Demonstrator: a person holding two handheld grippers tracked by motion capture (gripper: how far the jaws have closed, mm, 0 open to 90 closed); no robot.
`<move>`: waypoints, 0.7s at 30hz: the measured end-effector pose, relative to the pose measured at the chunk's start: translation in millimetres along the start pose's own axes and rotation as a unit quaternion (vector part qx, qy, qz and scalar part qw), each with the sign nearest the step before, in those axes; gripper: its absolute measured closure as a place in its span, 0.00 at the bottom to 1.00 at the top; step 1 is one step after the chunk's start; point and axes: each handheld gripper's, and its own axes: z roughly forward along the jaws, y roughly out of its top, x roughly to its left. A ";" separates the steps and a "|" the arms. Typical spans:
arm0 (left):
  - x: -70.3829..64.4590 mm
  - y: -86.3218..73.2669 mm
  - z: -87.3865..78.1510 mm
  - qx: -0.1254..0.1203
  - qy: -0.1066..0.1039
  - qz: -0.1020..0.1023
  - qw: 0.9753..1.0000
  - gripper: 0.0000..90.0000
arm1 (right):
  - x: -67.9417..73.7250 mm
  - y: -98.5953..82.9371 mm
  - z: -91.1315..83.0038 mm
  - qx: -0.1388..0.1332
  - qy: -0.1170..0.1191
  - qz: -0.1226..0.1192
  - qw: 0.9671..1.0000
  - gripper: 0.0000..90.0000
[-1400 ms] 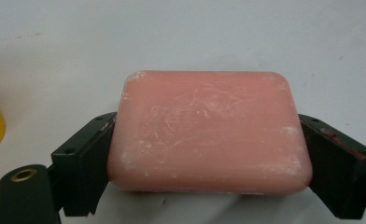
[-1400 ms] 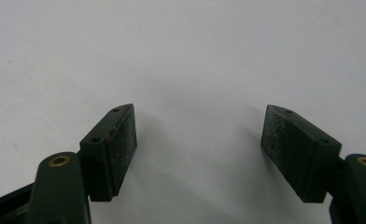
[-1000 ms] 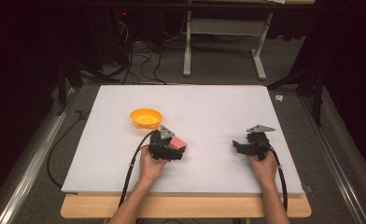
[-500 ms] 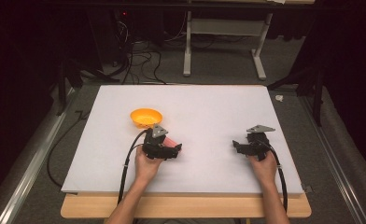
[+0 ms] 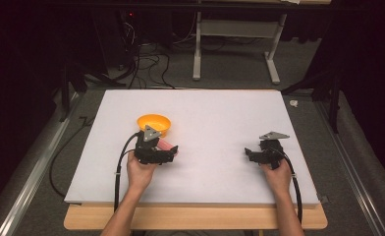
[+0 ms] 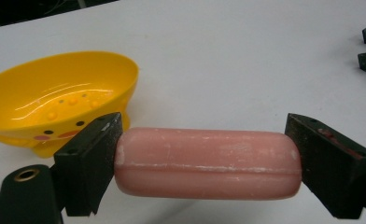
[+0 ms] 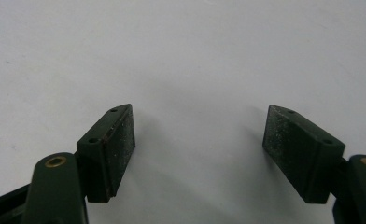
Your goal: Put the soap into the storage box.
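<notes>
A pink bar of soap (image 6: 204, 162) lies lengthwise between the two jaws of my left gripper (image 6: 204, 163), which is shut on its ends. In the high view the left gripper (image 5: 171, 150) holds the soap (image 5: 165, 144) just right of and below a yellow soap dish (image 5: 153, 124). The dish (image 6: 55, 100) is oval, with small holes and bumps in its bottom, and nothing lies in it. My right gripper (image 5: 248, 154) rests low over the white board at the right, open, with bare board between its jaws (image 7: 200, 154).
The white board (image 5: 215, 113) covers a wooden table (image 5: 195, 219). Cables trail from both grippers toward the near edge. Beyond the board are a grey floor, loose cables and a white table frame (image 5: 234, 44).
My left gripper has carried the soap left and away from me, closer to the yellow dish. The right gripper has stayed where it was.
</notes>
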 end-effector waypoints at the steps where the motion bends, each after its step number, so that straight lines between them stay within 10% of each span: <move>1: 1.6 0.1 -1.0 -0.003 0.003 -0.002 1.000 0.16 | 0.0 0.0 0.0 0.000 0.000 0.000 1.000 0.29; 21: 31.0 13.2 -13.6 -0.013 0.041 -0.029 0.999 0.16 | -0.2 -0.1 0.1 0.000 -0.001 0.000 1.000 0.29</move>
